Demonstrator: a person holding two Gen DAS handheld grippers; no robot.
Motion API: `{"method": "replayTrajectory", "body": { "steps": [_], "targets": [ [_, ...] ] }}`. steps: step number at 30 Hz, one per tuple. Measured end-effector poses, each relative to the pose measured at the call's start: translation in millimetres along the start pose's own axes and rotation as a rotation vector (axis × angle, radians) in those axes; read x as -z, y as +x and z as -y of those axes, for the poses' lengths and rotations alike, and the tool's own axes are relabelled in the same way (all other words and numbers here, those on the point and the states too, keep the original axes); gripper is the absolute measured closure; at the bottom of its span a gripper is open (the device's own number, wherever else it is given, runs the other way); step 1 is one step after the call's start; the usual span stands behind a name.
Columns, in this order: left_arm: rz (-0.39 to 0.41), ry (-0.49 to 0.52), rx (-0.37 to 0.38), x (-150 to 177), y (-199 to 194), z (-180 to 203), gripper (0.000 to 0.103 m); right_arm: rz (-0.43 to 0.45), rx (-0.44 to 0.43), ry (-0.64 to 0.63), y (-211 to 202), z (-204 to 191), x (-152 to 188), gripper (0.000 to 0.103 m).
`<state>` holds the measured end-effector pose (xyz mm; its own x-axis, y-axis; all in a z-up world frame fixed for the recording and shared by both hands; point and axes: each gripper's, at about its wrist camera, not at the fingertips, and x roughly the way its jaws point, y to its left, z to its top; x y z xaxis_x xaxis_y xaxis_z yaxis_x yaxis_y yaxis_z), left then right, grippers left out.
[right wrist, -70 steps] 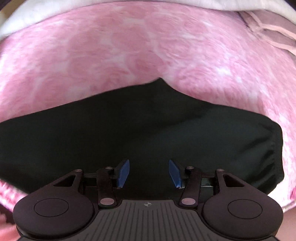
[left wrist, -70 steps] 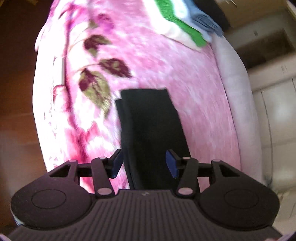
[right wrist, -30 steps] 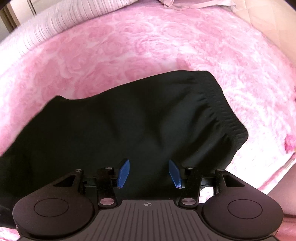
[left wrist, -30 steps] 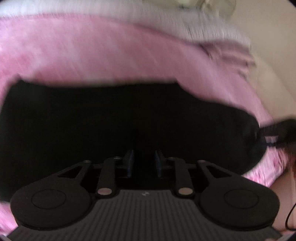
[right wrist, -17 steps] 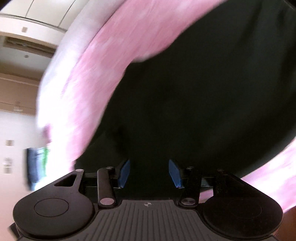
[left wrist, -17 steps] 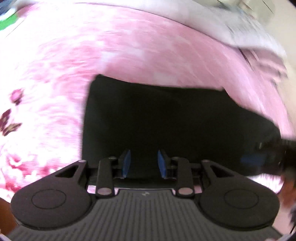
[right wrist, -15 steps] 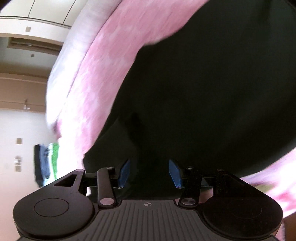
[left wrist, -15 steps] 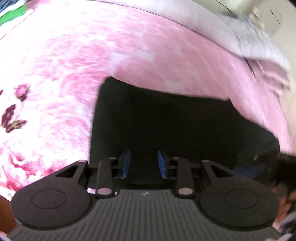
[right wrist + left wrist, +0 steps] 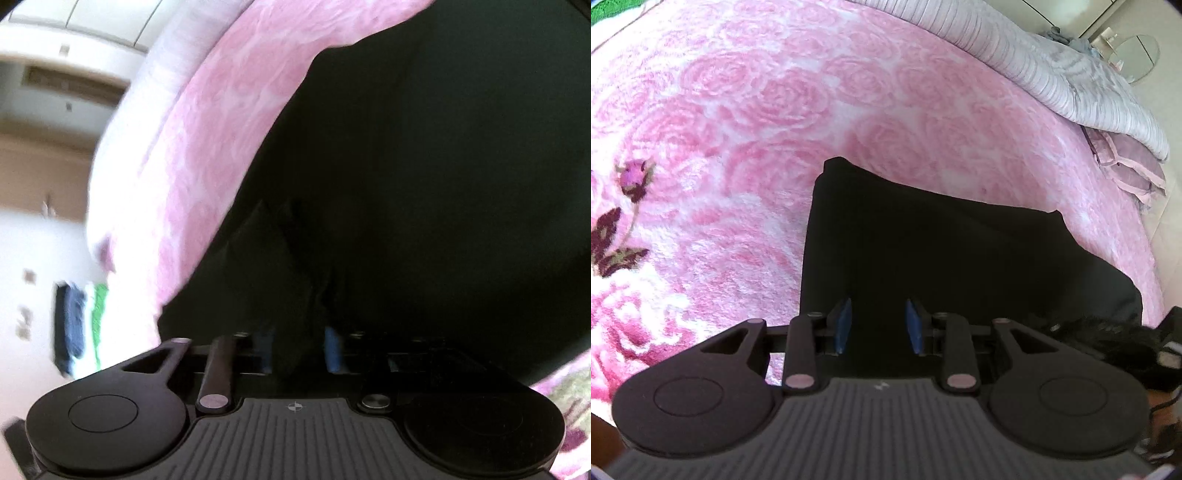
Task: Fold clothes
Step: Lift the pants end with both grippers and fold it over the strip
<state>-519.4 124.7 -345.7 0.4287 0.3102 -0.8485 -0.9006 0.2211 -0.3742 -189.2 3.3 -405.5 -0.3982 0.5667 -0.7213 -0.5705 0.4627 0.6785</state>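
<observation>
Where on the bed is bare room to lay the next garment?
Bare pink blanket lies left of and beyond the black garment, up to the striped quilt. Crowded near the front edge: both tools, left tool and right tool, sit at the garment.

Left view: daylight is washing the blanket (image 9: 746, 122) bright and sharp, edges bowing. Right view: everything is smearing with motion blur; the garment (image 9: 424, 192) is reading featureless black, my fingers (image 9: 334, 350) lying in shadow.

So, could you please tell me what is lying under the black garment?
The black garment lies on the pink rose-patterned blanket, which shows around it. Anything beneath its folded layers is covered.
</observation>
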Motion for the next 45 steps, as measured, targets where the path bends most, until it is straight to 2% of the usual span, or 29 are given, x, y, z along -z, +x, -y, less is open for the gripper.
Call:
{"method": "replayTrajectory", "body": {
  "steps": [2, 7, 11, 13, 16, 19, 23, 27, 29, 33, 35, 40, 42, 45],
  "targets": [
    [-0.001, -0.003, 0.005, -2.6, 1.8, -0.3, 0.077, 0.004, 0.042, -0.047, 6.3, -5.2, 1.7, 0.097],
    [0.017, 0.050, 0.029, -9.1, -3.5, 13.2, 0.077, 0.154, 0.064, -0.285, -35.3, -32.1, -1.2, 0.099],
    [-0.012, 0.098, 0.081, -10.6, 9.8, 38.7, 0.077, 0.266, 0.135, -0.352, -87.8, -20.3, -15.7, 0.099],
    [-0.036, 0.130, 0.103, -7.0, 20.9, 55.2, 0.077, 0.301, 0.200, -0.338, -111.9, 2.8, -26.7, 0.099],
    [-0.081, 0.177, 0.127, 1.8, 40.3, 80.2, 0.077, 0.301, 0.309, -0.271, -129.3, 44.2, -42.0, 0.099],
    [-0.122, 0.202, 0.117, 10.1, 54.4, 95.0, 0.077, 0.291, 0.320, -0.183, -140.2, 80.1, -57.8, 0.099],
    [-0.157, 0.227, 0.096, 18.2, 66.1, 110.1, 0.077, 0.307, 0.292, -0.227, -145.6, 78.1, -62.1, 0.099],
    [-0.158, 0.255, 0.099, 21.2, 66.7, 126.5, 0.076, 0.417, 0.255, -0.339, -171.4, 60.9, -52.2, 0.099],
    [-0.167, 0.265, 0.102, 24.4, 72.9, 133.4, 0.076, 0.463, 0.301, -0.346, -188.6, 67.6, -53.6, 0.099],
    [-0.188, 0.285, 0.110, 33.7, 86.0, 147.4, 0.076, 0.431, 0.424, -0.174, -195.4, 122.0, -72.1, 0.099],
    [-0.186, 0.295, 0.112, 37.6, 87.3, 154.1, 0.076, 0.440, 0.398, -0.147, -201.8, 135.0, -75.2, 0.099],
    [-0.179, 0.289, 0.118, 40.8, 88.5, 162.5, 0.076, 0.529, 0.376, -0.306, -224.9, 111.1, -68.6, 0.099],
    [-0.180, 0.297, 0.116, 42.9, 92.0, 165.1, 0.076, 0.559, 0.381, -0.302, -228.1, 111.6, -70.8, 0.099],
    [-0.178, 0.300, 0.115, 46.8, 95.4, 168.2, 0.076, 0.509, 0.455, -0.223, -217.5, 140.8, -80.2, 0.099]
  ]
}}
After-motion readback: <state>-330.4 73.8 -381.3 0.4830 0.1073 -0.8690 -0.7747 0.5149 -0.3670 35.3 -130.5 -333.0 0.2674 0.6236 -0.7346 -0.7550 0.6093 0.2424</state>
